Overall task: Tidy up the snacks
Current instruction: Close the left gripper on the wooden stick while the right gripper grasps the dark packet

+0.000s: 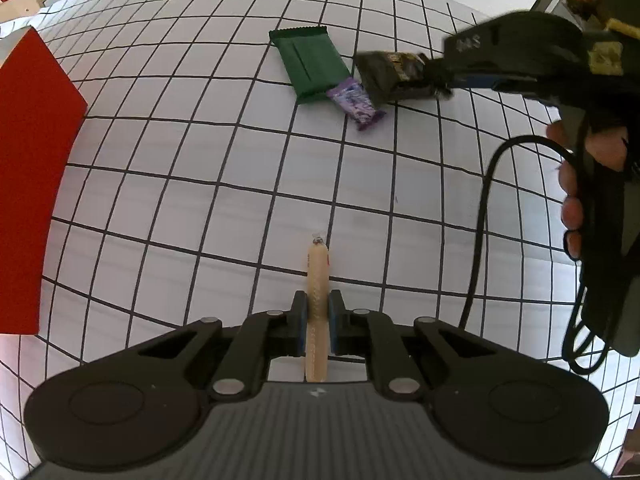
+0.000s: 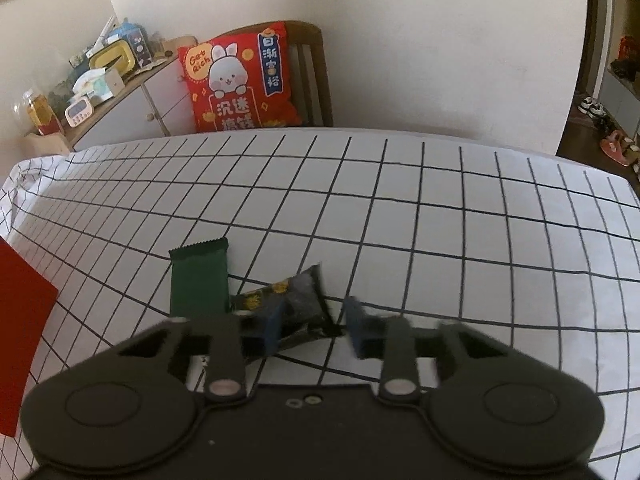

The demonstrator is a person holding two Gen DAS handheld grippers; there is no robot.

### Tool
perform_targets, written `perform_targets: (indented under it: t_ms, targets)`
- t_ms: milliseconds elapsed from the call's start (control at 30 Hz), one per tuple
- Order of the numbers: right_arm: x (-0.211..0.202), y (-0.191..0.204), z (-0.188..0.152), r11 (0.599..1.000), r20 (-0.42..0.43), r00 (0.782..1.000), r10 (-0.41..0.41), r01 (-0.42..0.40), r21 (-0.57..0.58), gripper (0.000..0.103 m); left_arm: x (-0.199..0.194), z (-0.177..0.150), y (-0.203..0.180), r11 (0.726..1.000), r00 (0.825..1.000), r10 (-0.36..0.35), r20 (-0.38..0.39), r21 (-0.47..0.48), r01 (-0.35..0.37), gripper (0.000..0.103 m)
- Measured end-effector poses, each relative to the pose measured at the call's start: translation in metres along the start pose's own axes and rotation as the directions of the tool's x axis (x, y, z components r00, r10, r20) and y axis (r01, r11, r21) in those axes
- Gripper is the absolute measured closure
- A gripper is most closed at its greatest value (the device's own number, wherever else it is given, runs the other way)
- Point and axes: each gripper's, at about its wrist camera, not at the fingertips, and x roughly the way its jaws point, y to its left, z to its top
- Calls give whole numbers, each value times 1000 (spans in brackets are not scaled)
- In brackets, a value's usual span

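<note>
The left gripper (image 1: pixel 318 320) points steeply down at the checked cloth (image 1: pixel 200 200), its jaws pinching a pale sausage stick (image 1: pixel 317 280) that lies lengthwise between them. Farther right, a hand (image 1: pixel 576 184) grips the right gripper (image 1: pixel 434 76) by its handle, angled down; in its own blurred view the jaws stand apart around a black packet (image 1: pixel 390 76), so I cannot tell whether they grip it. Beside it lie a purple candy (image 1: pixel 356 104) and a green bar (image 1: pixel 312 62). A red box (image 1: pixel 28 180) stands far left.

White black-gridded tablecloth (image 1: pixel 200 160); green wrapper (image 1: pixel 312 62); purple wrapper (image 1: pixel 356 104); red box (image 1: pixel 32 168).
</note>
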Motion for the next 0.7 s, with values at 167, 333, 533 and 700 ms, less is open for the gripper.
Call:
perform_targets:
  t_ms: [167,333,533,700]
  targets:
    - [-7,-4,-4,1000,6,1000,10,-10,15,94,-12,-4,2,1000,1000,-16,12,0,16,93]
    - [-14,-12,2,997,26,999,39,-41,67,63,-22,-4,1,999,999,-33,22,-19,33,93]
    - [-2,-3,5,994,19,999,26,-28,106,26,-25,-1,1,998,999,-39,35,-40,40,93]
    - [16,13,4,999,-10,1000,-1,1,46,24,-25,-2,2,998,999,-36,30,-54,37,93]
